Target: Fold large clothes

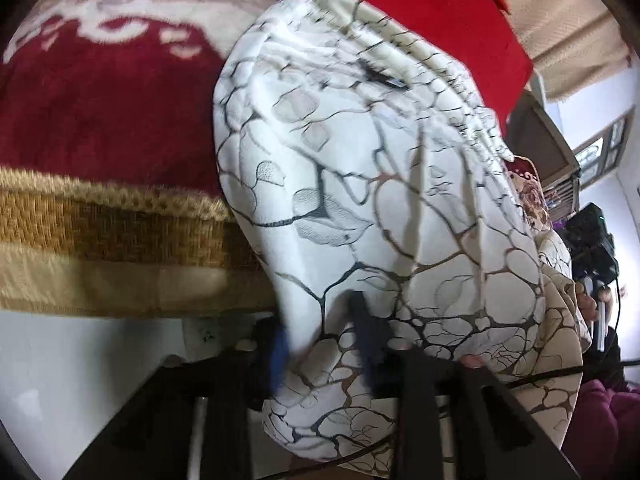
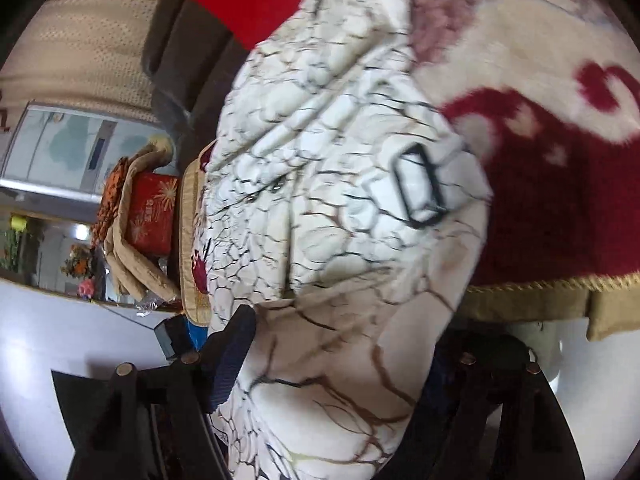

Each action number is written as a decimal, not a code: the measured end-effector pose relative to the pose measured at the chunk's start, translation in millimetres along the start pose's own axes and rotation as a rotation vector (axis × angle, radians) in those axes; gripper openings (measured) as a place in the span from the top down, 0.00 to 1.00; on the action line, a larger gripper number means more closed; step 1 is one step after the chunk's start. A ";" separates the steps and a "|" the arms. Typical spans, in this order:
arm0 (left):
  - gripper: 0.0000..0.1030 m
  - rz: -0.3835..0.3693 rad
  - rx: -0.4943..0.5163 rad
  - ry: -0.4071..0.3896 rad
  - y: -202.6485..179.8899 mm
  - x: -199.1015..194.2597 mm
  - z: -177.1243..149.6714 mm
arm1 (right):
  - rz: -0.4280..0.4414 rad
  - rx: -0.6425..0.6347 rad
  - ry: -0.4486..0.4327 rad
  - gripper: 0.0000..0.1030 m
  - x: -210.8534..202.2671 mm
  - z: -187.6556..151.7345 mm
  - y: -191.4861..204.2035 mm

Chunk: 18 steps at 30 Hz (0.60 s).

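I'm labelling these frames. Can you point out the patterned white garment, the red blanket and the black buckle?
patterned white garment [image 1: 380,200]: left wrist view, its middle panel.
red blanket [image 1: 108,120]: left wrist view, its plain dark red area.
black buckle [image 2: 420,188]: right wrist view, inside its rectangular frame.

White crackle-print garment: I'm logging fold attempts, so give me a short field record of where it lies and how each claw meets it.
garment: white crackle-print garment, bunched, with a black buckle
surface: red and cream blanket, gold border
behind: bright red cloth
left claw: garment edge between its fingers; grip unclear through blur
right claw: straddles a thick fold; right finger hidden
fold state: not flat yet
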<state>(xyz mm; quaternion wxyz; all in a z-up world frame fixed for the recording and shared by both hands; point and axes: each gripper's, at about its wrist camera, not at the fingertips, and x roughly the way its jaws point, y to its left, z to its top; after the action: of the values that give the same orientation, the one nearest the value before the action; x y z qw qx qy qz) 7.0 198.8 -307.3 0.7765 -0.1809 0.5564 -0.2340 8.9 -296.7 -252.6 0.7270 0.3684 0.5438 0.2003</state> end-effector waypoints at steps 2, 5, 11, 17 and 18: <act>0.30 -0.029 -0.046 0.019 3.8 5.4 4.3 | 0.009 -0.027 -0.017 0.28 -2.6 1.1 8.3; 0.42 -0.035 -0.040 -0.001 0.7 9.7 -1.8 | -0.025 -0.027 -0.001 0.28 -0.1 1.7 10.5; 0.92 -0.059 0.006 -0.025 -20.2 0.4 -1.4 | -0.043 -0.079 0.041 0.53 9.4 -2.5 16.9; 0.93 -0.132 0.059 -0.131 -42.2 -53.5 10.8 | -0.021 -0.171 -0.036 0.75 -10.7 3.0 44.3; 0.93 -0.142 0.070 -0.154 -47.6 -63.0 16.8 | -0.008 -0.173 -0.046 0.77 -13.6 5.6 47.3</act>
<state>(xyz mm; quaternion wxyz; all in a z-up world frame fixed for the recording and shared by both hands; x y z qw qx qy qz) -1.9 195.4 -227.1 0.8044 -0.2101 0.4722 -0.2930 14.9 -277.2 -207.5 0.7693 0.3065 0.5090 0.2349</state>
